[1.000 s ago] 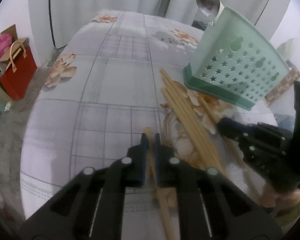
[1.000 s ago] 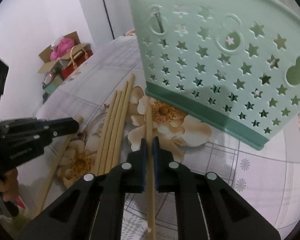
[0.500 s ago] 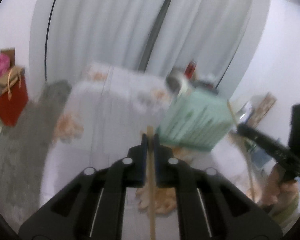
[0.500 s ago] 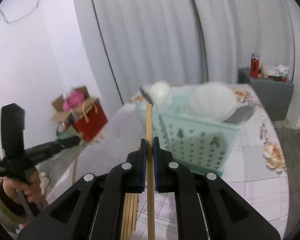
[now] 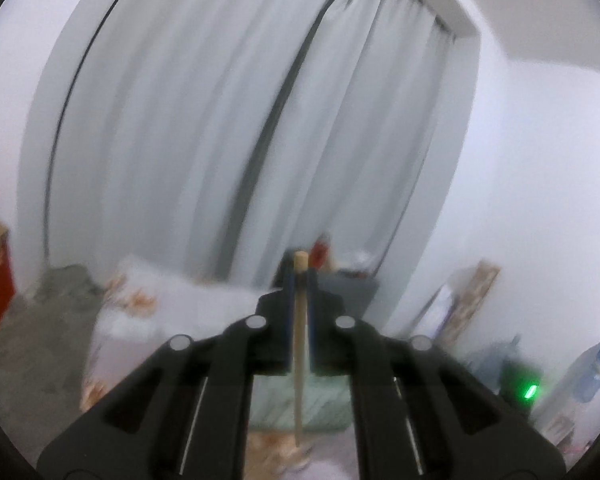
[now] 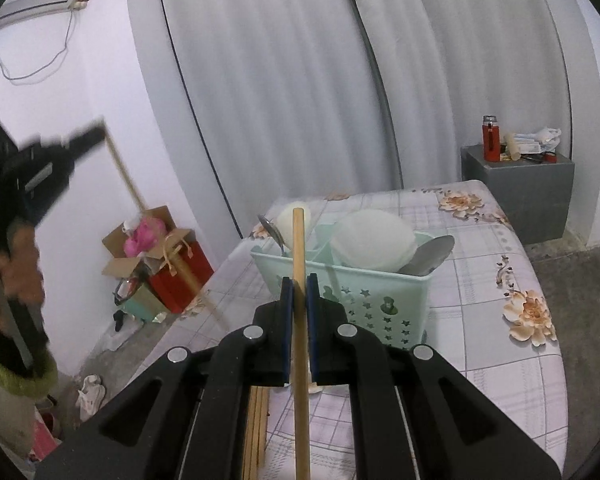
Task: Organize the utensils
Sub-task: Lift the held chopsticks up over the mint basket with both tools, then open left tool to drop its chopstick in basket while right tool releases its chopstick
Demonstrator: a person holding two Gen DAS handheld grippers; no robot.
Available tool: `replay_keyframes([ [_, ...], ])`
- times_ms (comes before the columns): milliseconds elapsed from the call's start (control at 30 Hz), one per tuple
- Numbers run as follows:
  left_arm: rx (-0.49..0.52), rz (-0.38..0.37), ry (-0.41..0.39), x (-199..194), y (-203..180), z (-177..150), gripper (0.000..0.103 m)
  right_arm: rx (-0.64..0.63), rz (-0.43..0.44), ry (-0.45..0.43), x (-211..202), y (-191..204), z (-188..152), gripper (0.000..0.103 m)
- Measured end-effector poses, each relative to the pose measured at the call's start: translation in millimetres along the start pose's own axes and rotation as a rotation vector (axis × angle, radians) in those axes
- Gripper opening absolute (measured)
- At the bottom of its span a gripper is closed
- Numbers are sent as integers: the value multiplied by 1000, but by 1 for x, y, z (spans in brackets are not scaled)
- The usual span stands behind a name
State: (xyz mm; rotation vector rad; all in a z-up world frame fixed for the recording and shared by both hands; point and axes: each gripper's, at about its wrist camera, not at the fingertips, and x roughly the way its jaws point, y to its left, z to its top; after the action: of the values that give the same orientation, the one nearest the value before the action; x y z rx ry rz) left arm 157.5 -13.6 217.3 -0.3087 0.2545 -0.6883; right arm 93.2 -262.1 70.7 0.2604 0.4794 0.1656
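Note:
My left gripper (image 5: 299,280) is shut on a wooden chopstick (image 5: 299,344) and holds it upright, high above the table; it shows blurred at the upper left of the right wrist view (image 6: 88,138). My right gripper (image 6: 299,284) is shut on another wooden chopstick (image 6: 300,320), also raised. The mint green utensil holder (image 6: 380,300) stands on the flowered table (image 6: 500,280) ahead of the right gripper, with spoons (image 6: 432,254) and white ladles (image 6: 372,240) in it. Several more chopsticks (image 6: 256,432) lie on the table below the right gripper.
A red gift bag and cardboard box (image 6: 164,260) sit on the floor at the left. A grey cabinet (image 6: 520,192) with a red bottle stands at the back right. Curtains hang behind. A water bottle (image 5: 592,372) stands at the right in the left wrist view.
Both grippers have lifted their chopsticks off the table and tilted up. The left gripper rose higher and its view is blurred. The holder now lies below and ahead.

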Motion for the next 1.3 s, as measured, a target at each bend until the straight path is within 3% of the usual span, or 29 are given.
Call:
replay_keyframes([
  [133,23,-56,-83,15,-22,26,3,15,1,-8,-3,-4,1,7],
  [267,35,-84,-97,42,-37,30,3,24,-1,-26,-12,-6,4,7],
  [433,15,-78,-30,90,-34,3,3,34,-5,-39,-20,-10,6,7],
  [667,16,-12,95,121,-22,-49,4,60,5,-43,-27,-17,8,7],
  [733,-7,-11,108,118,-17,-55,8,66,13,-43,-27,-18,10,7],
  [800,-8,-10,108,110,-15,-56,23,75,29,-43,-26,-19,13,7],
  [933,18,-4,95,82,-10,-55,37,78,50,-51,-22,-19,22,7],
  [1067,41,33,86,49,-2,-66,57,79,96,-86,-21,-15,42,7],
  [1300,72,108,169,8,12,-104,80,86,181,-196,-9,-9,92,7],
])
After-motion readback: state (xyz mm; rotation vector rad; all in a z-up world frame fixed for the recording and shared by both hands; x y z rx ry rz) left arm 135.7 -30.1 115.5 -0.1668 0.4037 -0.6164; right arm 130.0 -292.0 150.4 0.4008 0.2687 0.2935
